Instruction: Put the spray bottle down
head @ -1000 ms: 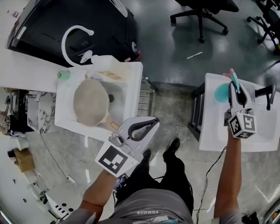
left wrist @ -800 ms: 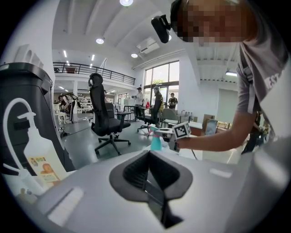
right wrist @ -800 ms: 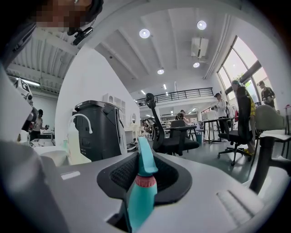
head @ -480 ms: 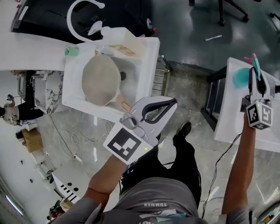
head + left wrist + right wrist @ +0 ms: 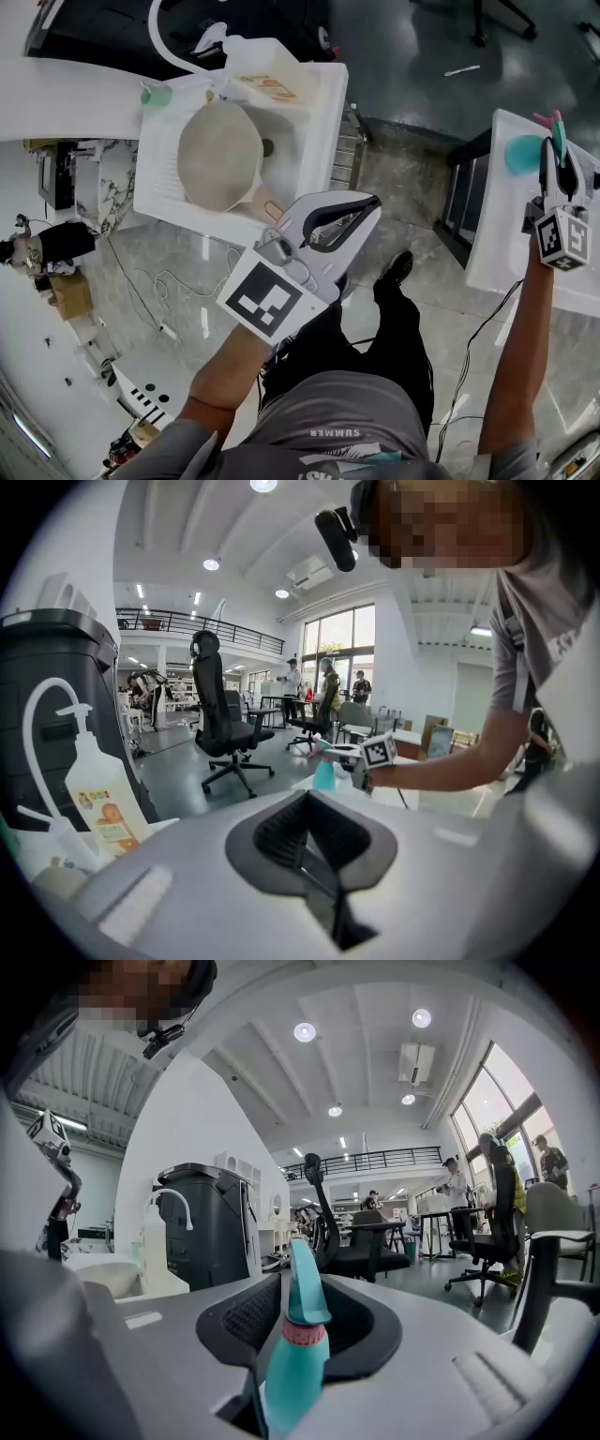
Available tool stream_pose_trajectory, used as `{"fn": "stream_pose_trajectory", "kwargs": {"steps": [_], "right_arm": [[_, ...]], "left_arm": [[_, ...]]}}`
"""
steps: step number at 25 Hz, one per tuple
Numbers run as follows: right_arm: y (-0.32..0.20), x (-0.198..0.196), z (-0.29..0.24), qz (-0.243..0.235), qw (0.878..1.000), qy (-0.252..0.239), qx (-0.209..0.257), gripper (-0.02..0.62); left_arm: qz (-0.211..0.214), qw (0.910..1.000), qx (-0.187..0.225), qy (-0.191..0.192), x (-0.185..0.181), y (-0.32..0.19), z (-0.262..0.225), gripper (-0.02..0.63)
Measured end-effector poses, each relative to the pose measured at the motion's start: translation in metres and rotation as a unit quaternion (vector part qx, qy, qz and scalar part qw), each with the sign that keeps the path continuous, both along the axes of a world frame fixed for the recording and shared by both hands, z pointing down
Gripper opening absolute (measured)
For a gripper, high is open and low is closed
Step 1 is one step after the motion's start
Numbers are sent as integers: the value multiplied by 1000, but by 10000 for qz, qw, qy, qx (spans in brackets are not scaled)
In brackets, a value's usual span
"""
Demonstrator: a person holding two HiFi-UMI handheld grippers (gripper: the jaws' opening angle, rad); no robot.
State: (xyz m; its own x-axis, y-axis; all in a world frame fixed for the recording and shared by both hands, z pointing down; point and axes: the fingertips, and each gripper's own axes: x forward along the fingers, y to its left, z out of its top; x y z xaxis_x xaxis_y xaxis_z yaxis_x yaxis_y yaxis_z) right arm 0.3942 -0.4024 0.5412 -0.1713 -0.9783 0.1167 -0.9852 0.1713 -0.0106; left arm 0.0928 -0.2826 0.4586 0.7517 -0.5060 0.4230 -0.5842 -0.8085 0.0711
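Note:
The teal spray bottle (image 5: 518, 153) stands upright on the white side table (image 5: 497, 234) at the right. My right gripper (image 5: 555, 150) reaches level over the table, with the bottle's neck and trigger head (image 5: 295, 1354) between its jaws. Those jaws have just been opening; the bottle stays between them, and a gap shows beside its neck. My left gripper (image 5: 373, 202) hangs over the floor in the middle, shut with nothing in it, far from the bottle. In the left gripper view the bottle (image 5: 323, 772) and the right hand show beyond my left gripper (image 5: 307, 797).
A white sink (image 5: 319, 122) at upper left holds a beige pan (image 5: 217, 155), with a soap bottle (image 5: 267, 75) and a curved faucet (image 5: 164, 28) on its rim. A black bin stands behind it. Office chairs (image 5: 220, 724) stand on the grey floor beyond.
The head camera has swung, so the sink and side table sit further right in the picture. Both hands keep their places, and the bottle stands where it was.

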Motion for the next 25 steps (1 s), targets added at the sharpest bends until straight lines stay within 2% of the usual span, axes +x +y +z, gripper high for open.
{"fn": "stream_pose_trajectory", "kwargs": {"steps": [17,25], "right_arm": [[-4,-6,3,-88,9995,161,-267,210],[-7,-4,2,-42,9994,209,-269,221]], "left_arm": [[-3,10000,0,-18,-8,3,-13,2],[23,10000,5,-23,-9,2,-13,2]]}}
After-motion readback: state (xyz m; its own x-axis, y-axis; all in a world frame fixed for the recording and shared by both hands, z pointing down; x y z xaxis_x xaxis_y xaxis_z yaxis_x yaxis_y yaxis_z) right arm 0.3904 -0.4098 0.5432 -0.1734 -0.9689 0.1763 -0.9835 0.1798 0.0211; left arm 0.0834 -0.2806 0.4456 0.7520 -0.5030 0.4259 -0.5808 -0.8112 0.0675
